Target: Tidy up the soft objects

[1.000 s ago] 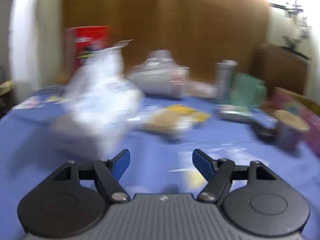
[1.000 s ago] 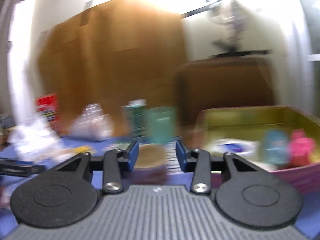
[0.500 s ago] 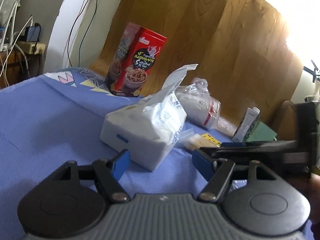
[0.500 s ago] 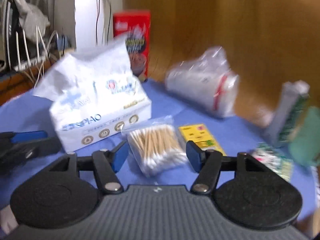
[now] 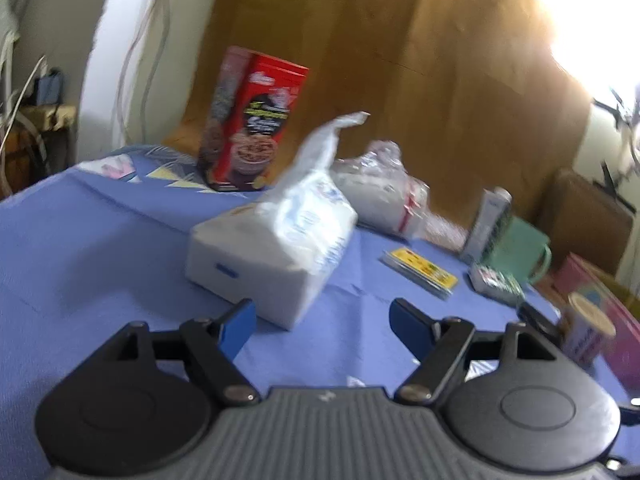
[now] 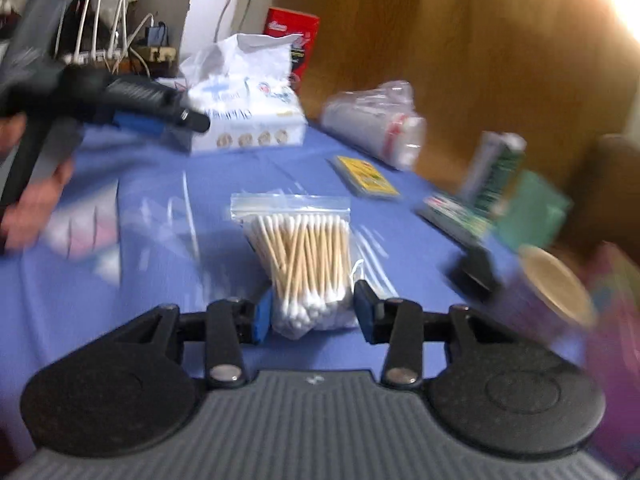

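Note:
A clear zip bag of cotton swabs [image 6: 304, 256] stands between the blue pads of my right gripper [image 6: 313, 314]. The jaws are closing and the pads press its lower end; the bag stays sharp while the table behind it blurs. A white soft tissue pack [image 5: 276, 252] lies on the blue cloth [image 5: 100, 248], just ahead of my left gripper [image 5: 322, 322]. Its jaws are opening, with nothing between them. In the right wrist view the left gripper [image 6: 160, 116] hovers in front of the tissue pack [image 6: 244, 108], held by a hand [image 6: 36, 200].
A red cereal box [image 5: 256, 120] stands behind the tissue pack. A clear bag of white rolls [image 5: 380, 196], a yellow card pack [image 5: 420, 272], a carton [image 5: 488, 220] and a green mug [image 5: 516, 248] lie farther right. A tan-lidded tub [image 6: 556, 284] and a pink box [image 5: 600, 292] sit at the right edge.
My right gripper swung left to the cotton swab bag and closed on it, then carried it away from the tissue pack. My left gripper shifted slightly and its jaws stand wider.

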### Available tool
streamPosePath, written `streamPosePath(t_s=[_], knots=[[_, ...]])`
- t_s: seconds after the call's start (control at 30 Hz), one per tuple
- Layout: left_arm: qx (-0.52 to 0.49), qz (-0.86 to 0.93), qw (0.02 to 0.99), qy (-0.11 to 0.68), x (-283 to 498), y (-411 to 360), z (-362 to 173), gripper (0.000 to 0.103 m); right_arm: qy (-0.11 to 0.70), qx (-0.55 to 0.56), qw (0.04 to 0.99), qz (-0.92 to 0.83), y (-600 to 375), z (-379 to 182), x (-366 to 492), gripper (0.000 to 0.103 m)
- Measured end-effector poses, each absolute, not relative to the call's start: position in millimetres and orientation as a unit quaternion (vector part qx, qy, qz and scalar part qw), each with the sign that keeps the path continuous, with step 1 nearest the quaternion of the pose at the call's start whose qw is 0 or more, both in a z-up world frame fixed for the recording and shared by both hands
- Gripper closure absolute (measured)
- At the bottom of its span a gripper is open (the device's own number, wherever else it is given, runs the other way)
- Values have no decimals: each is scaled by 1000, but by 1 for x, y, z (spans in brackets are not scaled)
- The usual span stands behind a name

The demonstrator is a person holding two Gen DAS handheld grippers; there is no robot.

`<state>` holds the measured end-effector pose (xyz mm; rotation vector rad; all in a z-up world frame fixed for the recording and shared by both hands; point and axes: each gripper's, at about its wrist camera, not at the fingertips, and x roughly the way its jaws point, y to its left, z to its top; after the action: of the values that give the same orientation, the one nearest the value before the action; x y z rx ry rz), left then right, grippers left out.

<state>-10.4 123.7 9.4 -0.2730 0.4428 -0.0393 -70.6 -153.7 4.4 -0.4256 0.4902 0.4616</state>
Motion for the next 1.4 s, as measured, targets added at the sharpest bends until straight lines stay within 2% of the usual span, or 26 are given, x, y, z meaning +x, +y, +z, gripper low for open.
streamPosePath(t_s=[0.07,0.1,0.13,0.3,0.47,0.5,0.63,0.7,0.8,0.87,0.97,1.0,1.17,1.4], knots=[[-110,-27,969,219,-14,112,12,25,230,-207,930,198,-167,-1,-90,37],[-105,-32,968,224,-16,106,12,25,227,-194,936,186,-172,-4,-94,20],[-104,-40,967,229,-18,101,12,25,223,-172,943,178,-181,-4,-101,16],[-80,-71,964,242,-27,71,11,24,224,-75,957,169,-211,-4,-113,16],[-43,-61,965,252,-25,54,10,24,202,-49,966,153,-223,6,-120,19],[-42,-54,962,264,-20,51,9,24,196,-50,970,138,-225,8,-119,24],[-14,-34,955,294,3,34,6,25,220,-60,972,57,-246,9,-87,71],[0,-26,956,294,14,24,6,24,249,-49,967,29,-259,4,-61,78],[22,-21,951,307,31,11,1,25,288,-42,957,20,-266,-3,-24,78],[28,-21,946,321,38,7,-2,24,285,-43,958,3,-262,-8,-9,77],[37,-22,946,322,45,4,-3,22,278,-62,958,-25,-256,-14,6,52],[39,-21,945,323,49,4,-4,20,280,-64,958,-24,-256,-14,11,47],[30,-22,942,332,62,3,-5,13,283,-52,958,-12,-263,-10,10,46],[31,-30,942,333,61,3,-5,13,283,-45,958,2,-257,-10,6,42]])
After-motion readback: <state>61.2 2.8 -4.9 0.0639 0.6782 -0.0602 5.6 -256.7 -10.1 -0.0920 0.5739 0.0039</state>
